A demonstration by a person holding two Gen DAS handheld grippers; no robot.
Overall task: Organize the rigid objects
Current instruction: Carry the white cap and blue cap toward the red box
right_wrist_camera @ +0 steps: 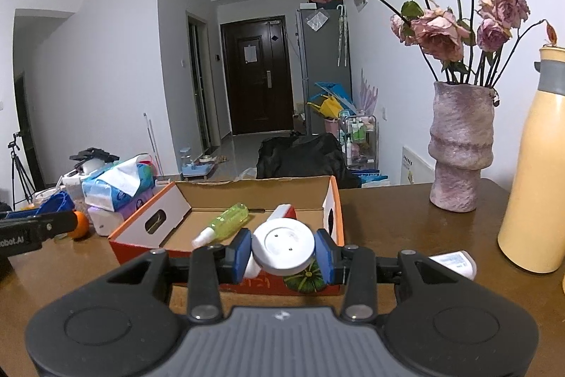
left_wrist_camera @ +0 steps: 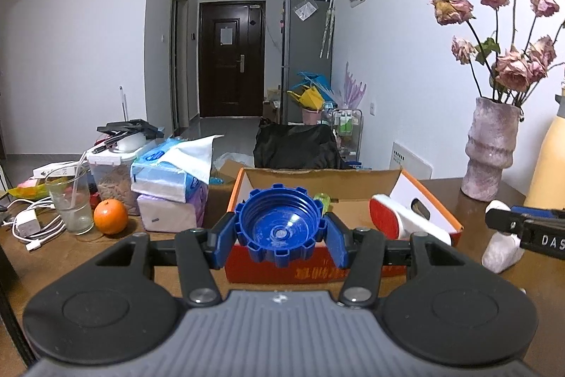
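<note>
My left gripper (left_wrist_camera: 280, 234) is shut on a blue ribbed jar lid (left_wrist_camera: 280, 225) and holds it in front of the orange cardboard box (left_wrist_camera: 310, 271). My right gripper (right_wrist_camera: 284, 251) is shut on a white round disc (right_wrist_camera: 284, 248) at the near edge of the same box (right_wrist_camera: 141, 228). Inside the box lie a green spray bottle (right_wrist_camera: 226, 221) and a red-and-white object (left_wrist_camera: 399, 218). The right gripper also shows at the right edge of the left wrist view (left_wrist_camera: 526, 228), holding the white object (left_wrist_camera: 501, 249).
On the brown table (right_wrist_camera: 388, 218) stand a pink vase of dried roses (right_wrist_camera: 459, 151) and a yellow bottle (right_wrist_camera: 533, 186) on the right. To the left are tissue packs (left_wrist_camera: 169, 179), an orange (left_wrist_camera: 110, 216), a glass (left_wrist_camera: 70, 200) and cables (left_wrist_camera: 31, 225). A white tube (right_wrist_camera: 455, 262) lies right of the box.
</note>
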